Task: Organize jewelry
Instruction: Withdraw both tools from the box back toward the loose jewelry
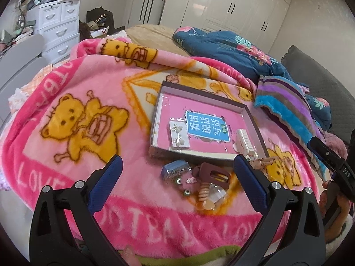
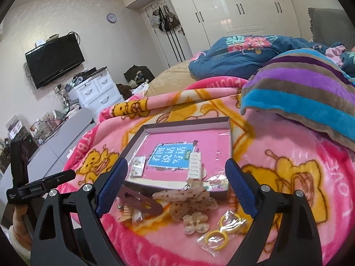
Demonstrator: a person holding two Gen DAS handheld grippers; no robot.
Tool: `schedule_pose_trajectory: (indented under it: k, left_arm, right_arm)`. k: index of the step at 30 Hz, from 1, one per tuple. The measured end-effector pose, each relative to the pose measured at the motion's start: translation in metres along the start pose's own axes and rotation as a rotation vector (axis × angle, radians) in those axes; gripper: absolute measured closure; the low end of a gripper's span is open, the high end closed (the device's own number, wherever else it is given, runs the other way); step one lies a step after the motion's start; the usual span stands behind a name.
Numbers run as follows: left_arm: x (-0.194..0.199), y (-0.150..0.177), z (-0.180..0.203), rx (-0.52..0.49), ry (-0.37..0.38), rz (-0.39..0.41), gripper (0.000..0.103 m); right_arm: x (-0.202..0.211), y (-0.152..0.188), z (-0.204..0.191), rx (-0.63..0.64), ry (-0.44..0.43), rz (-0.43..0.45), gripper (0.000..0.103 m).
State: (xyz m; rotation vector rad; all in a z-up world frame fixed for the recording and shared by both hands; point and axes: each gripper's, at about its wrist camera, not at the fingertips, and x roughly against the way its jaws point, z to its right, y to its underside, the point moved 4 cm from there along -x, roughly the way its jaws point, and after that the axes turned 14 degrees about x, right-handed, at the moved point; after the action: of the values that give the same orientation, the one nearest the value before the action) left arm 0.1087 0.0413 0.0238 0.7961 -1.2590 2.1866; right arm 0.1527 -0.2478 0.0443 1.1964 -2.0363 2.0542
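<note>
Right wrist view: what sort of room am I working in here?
Most likely a bedroom in a home. The work lies on a bed spread with a pink bear blanket, a tall white wardrobe lines the far wall, and a television hangs above a white drawer chest.

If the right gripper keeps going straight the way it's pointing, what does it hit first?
Most likely the speckled hair clips heaped in front of the tray; the open right gripper frames them. Depth is hard to judge.

A striped blanket [image 2: 310, 93] lies beside a blue floral quilt [image 2: 244, 53].
</note>
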Motion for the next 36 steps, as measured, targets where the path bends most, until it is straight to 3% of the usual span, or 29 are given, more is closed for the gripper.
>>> schedule_pose_trajectory:
  k: [16, 28, 36]
  left_arm:
    - [-0.010, 0.031, -0.010, -0.026, -0.010, -0.074, 0.009]
    - [-0.029, 0.057, -0.001, -0.075, -0.008, -0.139, 0.009]
    - [-0.049, 0.060, 0.004, -0.056, 0.027, -0.164, 0.010]
  right_arm:
    - [-0.013, 0.034, -0.023, 0.053, -0.039, -0.101, 0.014]
    - [-0.022, 0.065, -0.022, 0.068, -0.039, -0.181, 0.014]
    - [-0.038, 0.079, -0.012, 0.040, -0.035, -0.215, 0.014]
